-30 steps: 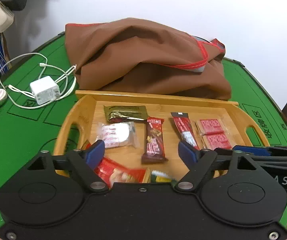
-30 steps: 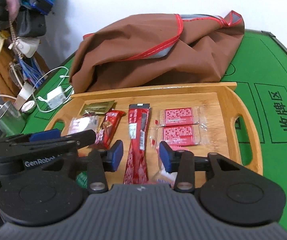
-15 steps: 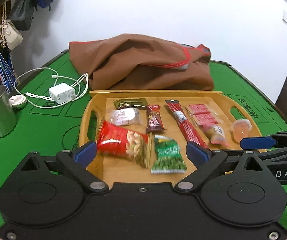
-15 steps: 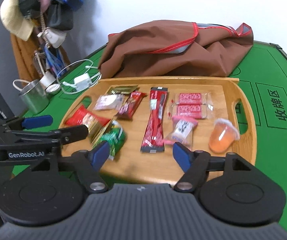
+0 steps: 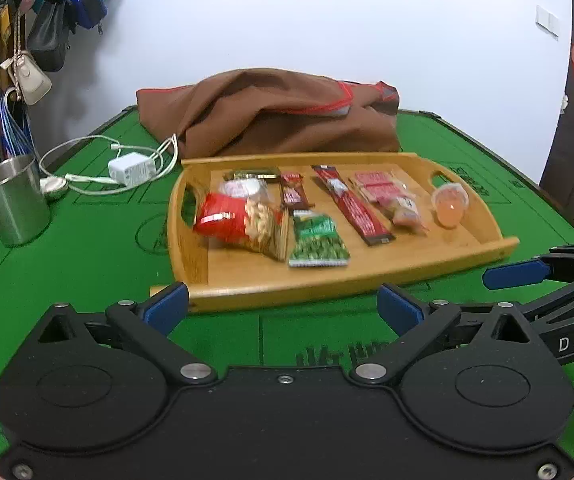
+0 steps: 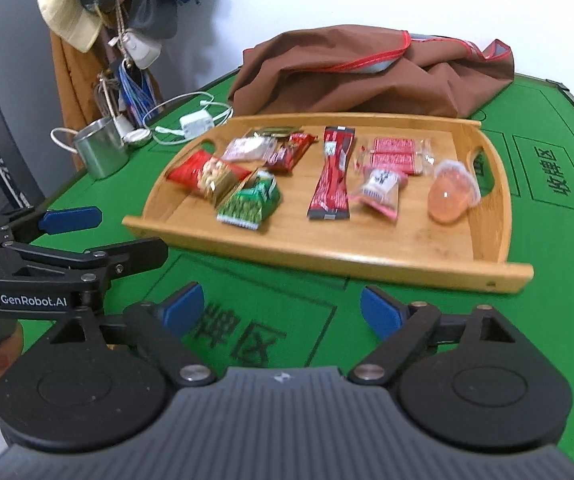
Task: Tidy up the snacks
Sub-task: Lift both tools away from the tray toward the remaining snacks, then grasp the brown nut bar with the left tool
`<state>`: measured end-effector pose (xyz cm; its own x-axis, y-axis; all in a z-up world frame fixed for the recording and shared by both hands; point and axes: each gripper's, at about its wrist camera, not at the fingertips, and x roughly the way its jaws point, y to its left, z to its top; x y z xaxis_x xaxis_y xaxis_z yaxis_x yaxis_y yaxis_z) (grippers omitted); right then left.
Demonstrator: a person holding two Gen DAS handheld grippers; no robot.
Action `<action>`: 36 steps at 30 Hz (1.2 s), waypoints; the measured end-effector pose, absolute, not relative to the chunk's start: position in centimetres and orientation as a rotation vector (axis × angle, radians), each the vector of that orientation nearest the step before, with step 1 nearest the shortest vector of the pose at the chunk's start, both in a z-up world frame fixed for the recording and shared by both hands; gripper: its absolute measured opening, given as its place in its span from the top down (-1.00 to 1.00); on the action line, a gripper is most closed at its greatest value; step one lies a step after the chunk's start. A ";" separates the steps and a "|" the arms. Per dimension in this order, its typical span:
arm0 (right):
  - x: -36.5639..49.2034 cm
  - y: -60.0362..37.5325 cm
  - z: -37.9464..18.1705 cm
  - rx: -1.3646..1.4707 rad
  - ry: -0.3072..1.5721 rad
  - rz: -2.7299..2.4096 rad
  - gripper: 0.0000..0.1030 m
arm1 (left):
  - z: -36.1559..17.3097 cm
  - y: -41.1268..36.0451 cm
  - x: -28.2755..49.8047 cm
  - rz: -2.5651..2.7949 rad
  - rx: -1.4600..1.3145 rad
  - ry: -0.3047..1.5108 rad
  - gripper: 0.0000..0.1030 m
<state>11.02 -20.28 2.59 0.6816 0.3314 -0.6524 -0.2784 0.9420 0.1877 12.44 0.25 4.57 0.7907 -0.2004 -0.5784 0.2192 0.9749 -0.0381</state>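
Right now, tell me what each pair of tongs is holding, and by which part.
Nothing is held. The left tongs and right tongs are both opening over bare green felt table, short of the wooden snack tray.

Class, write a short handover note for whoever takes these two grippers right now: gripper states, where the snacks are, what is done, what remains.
Left gripper: jaws opening, nothing between them.
Right gripper: jaws opening, also empty.
Both hover over the green table, short of the wooden tray.
All visible snacks lie in the tray, including the peanut bag, green pack and jelly cup.
Left: nothing is held; check for strays.
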 end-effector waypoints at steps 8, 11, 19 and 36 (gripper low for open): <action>8.3 -20.2 1.3 0.063 0.750 0.343 -0.95 | 3.3 0.7 9.4 -0.241 0.019 0.641 -0.97; 7.1 -19.9 1.1 0.031 0.735 0.330 -0.97 | 2.8 0.7 8.5 -0.240 0.023 0.650 -0.98; 5.7 -19.4 0.3 -0.001 0.744 0.340 -1.00 | 1.7 1.1 6.5 -0.243 0.011 0.679 -0.98; 4.8 -19.9 -0.3 -0.034 0.755 0.317 -1.00 | 0.2 1.5 5.6 -0.288 -0.045 0.740 -0.90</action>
